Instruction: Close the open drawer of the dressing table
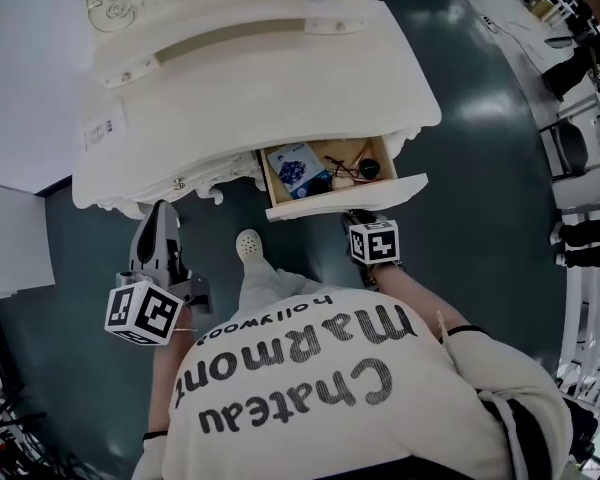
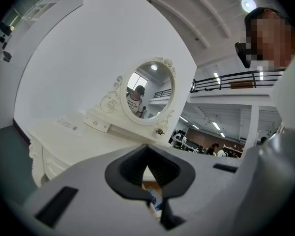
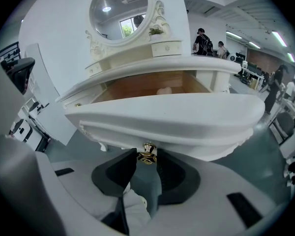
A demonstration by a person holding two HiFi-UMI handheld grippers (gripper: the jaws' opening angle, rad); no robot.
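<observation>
1. Dark teal floor (image 1: 480, 198) surrounds the white dressing table (image 1: 280, 88), whose surface fills the upper centre of the head view.
2. Its drawer (image 1: 348, 197) stands open at centre right of the frame and holds a blue packet (image 1: 298, 168) and small items.
3. The right hand-held gripper (image 3: 146, 162) is at the drawer front, jaws pinching the gold knob (image 3: 147, 155).
4. The left hand-held gripper (image 1: 161, 211) hangs at lower left, below the table's front edge, jaws pressed together with nothing between them.

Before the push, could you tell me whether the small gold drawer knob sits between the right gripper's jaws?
Yes, the small gold drawer knob stands between the dark jaws of the right gripper.
</observation>
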